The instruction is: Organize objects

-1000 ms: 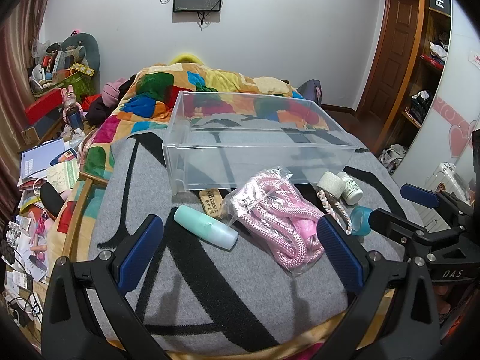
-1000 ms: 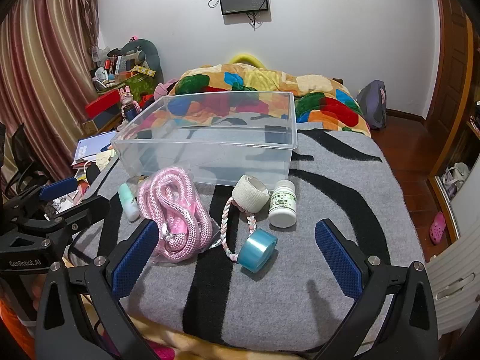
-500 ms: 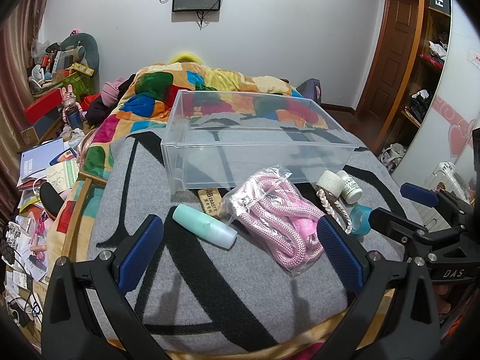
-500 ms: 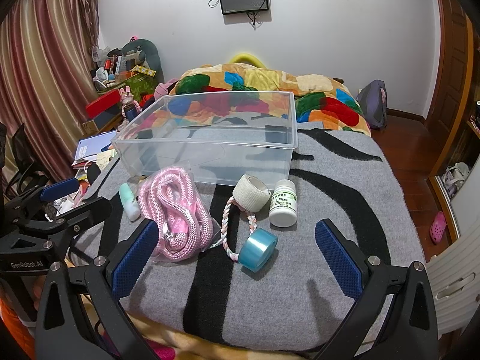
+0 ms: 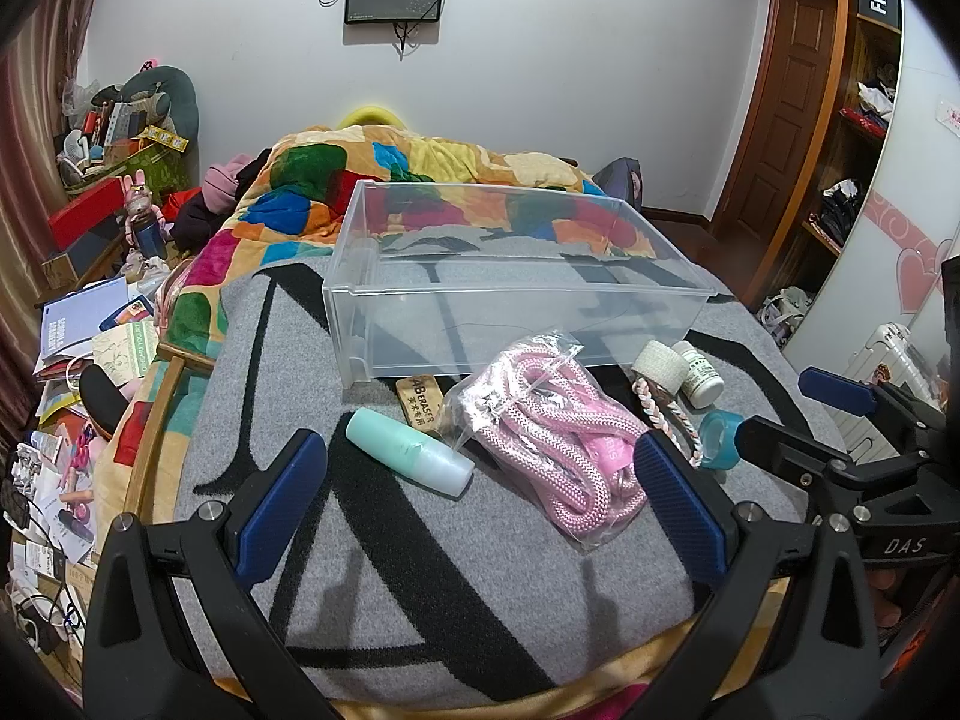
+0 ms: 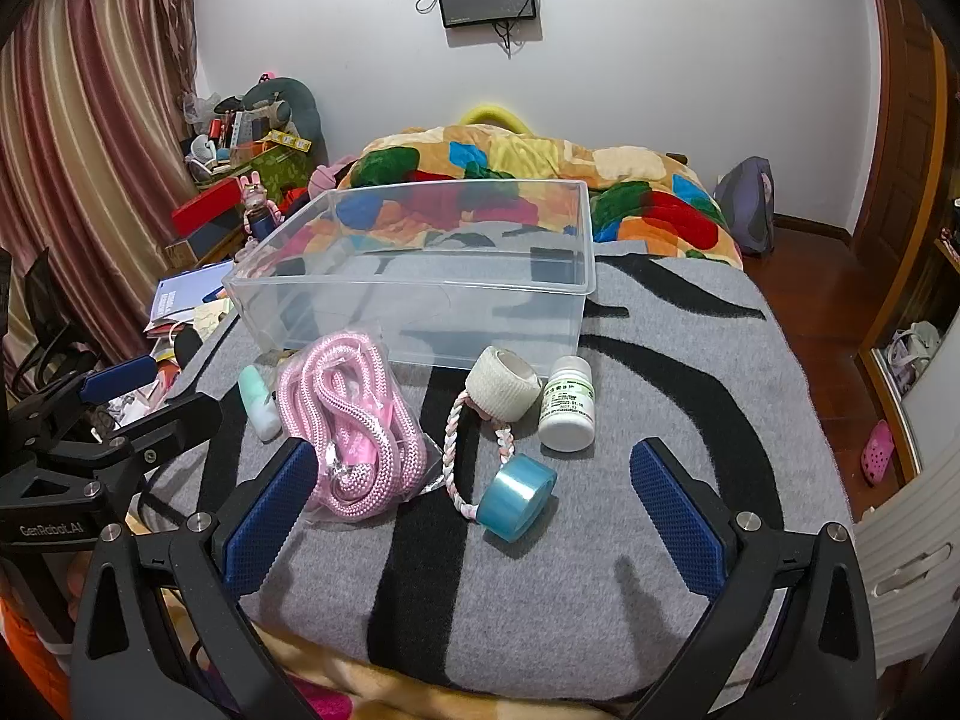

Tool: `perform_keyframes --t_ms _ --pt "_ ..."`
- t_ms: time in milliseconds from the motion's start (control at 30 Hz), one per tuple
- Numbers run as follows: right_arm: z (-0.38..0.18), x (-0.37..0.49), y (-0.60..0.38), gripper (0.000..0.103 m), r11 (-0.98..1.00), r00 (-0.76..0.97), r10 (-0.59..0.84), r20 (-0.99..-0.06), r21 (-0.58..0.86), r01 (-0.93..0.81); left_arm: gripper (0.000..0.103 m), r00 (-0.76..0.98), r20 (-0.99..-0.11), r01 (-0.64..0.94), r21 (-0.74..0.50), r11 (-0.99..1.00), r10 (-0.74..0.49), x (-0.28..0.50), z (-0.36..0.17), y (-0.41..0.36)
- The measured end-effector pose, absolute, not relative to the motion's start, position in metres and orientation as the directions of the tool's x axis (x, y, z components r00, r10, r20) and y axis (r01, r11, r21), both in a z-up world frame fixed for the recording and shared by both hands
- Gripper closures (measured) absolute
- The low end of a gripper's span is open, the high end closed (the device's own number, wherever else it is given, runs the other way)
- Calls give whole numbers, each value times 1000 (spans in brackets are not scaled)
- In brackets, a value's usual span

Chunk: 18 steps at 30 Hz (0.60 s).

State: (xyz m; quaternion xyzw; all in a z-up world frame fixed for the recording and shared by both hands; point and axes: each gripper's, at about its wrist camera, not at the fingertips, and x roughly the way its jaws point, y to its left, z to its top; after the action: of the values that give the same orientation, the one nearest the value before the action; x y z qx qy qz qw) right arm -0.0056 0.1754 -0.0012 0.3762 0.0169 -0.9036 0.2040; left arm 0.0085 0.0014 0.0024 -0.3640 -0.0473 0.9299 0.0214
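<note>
A clear plastic bin point(image 5: 528, 324) point(image 6: 420, 312) stands empty on the grey blanket. In front of it lie a mint tube point(image 5: 408, 459) point(image 6: 259, 402), a wooden eraser tag point(image 5: 420, 402), a bagged pink rope point(image 5: 558, 438) point(image 6: 354, 426), a braided cord point(image 6: 456, 462), a white bandage roll point(image 5: 660, 366) point(image 6: 504, 384), a white pill bottle point(image 5: 699, 375) point(image 6: 567, 405) and a blue tape roll point(image 5: 720, 438) point(image 6: 519, 495). My left gripper point(image 5: 480, 504) is open above the tube and rope. My right gripper point(image 6: 474, 510) is open near the tape roll. Both are empty.
A colourful quilt point(image 5: 372, 180) lies behind the bin. Papers and clutter point(image 5: 78, 348) cover the floor at the left. A wardrobe and door point(image 5: 804, 108) stand at the right. The bed's front edge is just below the grippers.
The left gripper has drifted slightly, the scene shifting a little up and left in its view. The right gripper and objects have hardly moved.
</note>
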Motion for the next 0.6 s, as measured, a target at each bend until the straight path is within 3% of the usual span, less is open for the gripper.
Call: perform_keyframes --t_ms 600 --pt "-1 -5 175 0 -916 -634 -357 -686 124 382 0 -734 -675 -6 -102 -995 74 9 2 2"
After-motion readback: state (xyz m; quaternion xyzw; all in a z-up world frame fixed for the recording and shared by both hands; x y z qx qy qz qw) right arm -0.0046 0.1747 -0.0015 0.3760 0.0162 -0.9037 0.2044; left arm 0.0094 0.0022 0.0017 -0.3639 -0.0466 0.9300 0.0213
